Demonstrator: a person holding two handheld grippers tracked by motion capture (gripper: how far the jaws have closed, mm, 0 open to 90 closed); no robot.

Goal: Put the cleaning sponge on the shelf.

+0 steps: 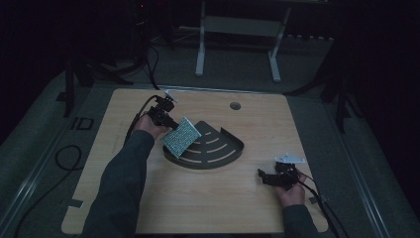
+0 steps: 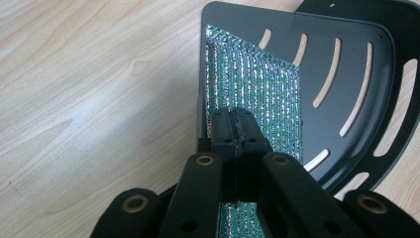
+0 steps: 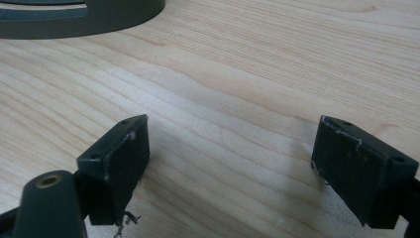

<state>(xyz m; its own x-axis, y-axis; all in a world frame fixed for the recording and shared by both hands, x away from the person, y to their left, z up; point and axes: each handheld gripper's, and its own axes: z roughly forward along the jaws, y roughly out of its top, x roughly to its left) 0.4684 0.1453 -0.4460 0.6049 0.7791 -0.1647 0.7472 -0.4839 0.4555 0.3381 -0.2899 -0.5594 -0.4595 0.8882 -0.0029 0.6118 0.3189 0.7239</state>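
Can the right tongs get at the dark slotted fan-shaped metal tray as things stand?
Probably yes: the right tongs rest open on the wooden table, with bare wood between them and the dark slotted fan-shaped metal tray.

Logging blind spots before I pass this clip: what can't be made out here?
- Glittery green sheet: near end hidden behind the left gripper, left gripper view.
- Dark slotted tray: cut off by the frame's top and right edges, left gripper view; by the top edge, right gripper view.
- Background: too dark, high view.
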